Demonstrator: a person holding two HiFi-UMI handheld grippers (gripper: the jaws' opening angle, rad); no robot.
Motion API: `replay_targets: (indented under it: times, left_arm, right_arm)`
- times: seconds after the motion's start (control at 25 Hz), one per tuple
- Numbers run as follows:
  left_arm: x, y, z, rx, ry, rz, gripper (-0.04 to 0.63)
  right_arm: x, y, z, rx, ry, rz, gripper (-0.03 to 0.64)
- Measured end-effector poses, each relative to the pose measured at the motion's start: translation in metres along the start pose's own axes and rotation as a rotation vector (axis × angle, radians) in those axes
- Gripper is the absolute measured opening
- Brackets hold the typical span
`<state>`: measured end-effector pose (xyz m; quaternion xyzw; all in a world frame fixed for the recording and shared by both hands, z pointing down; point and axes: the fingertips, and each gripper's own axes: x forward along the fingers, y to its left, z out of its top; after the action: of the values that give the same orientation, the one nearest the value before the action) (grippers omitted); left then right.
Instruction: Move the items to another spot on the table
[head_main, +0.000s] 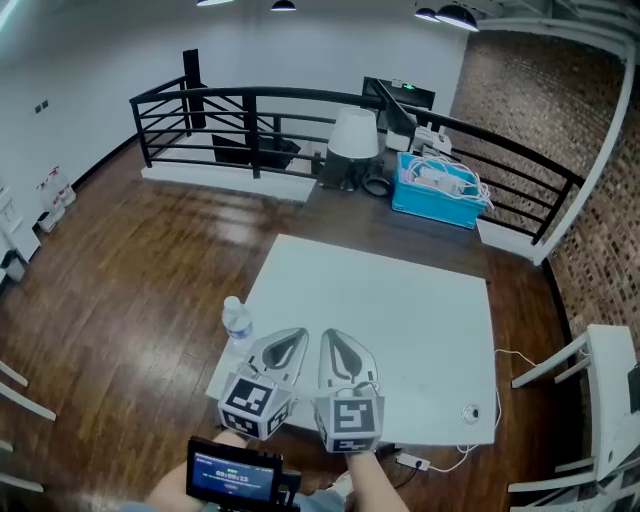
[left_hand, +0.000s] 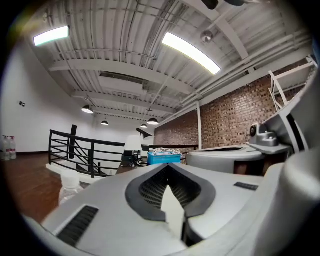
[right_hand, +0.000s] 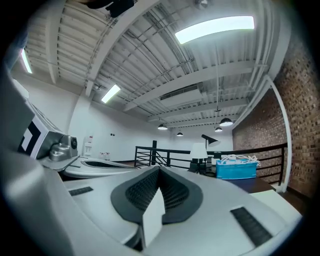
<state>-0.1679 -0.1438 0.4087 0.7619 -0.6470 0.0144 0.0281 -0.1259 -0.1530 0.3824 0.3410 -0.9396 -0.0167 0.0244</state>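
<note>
Over the near left part of the white table (head_main: 400, 300), both grippers sit side by side, noses pointing toward the table's far edge.

Left gripper (head_main: 283, 345): jaws pressed together, dark ribbed pads meeting in a point, nothing between them. Its own view (left_hand: 168, 175) confirms this.

Right gripper (head_main: 346, 352): jaws likewise pressed together and empty (right_hand: 159, 176).

Pose: the two are held level and nearly parallel, close to each other but apart, with the marker cubes toward the person at the table's near edge. A small screen (head_main: 233, 472) shows just below the table's near edge, beside the left cube.

Bottle (head_main: 237, 325): clear plastic with a white cap, standing upright at the table's left edge, just left of the left gripper. Neither gripper touches it.

Views compared: only the head view shows the table top and a small round thing (head_main: 470, 412) near its near right corner; I cannot tell what it is. The left gripper view catches the bottle (left_hand: 70, 185) low at its left. The right gripper view does not show it. Both gripper views look past the table's far side to a black railing (right_hand: 170, 156) and a blue box (right_hand: 237, 168) of white cords.
</note>
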Motion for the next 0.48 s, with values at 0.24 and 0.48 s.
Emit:
replay_targets:
  times: [0.24, 0.48]
  left_arm:
    - [0.027, -0.046, 0.013, -0.002, -0.015, -0.070, 0.003]
    - [0.042, -0.082, 0.026, 0.019, -0.031, -0.140, 0.003]
  right_arm:
    - [-0.025, -0.041, 0.007, -0.001, -0.006, -0.055, 0.000]
    - [-0.046, -0.071, 0.015, -0.011, -0.015, -0.103, 0.000]
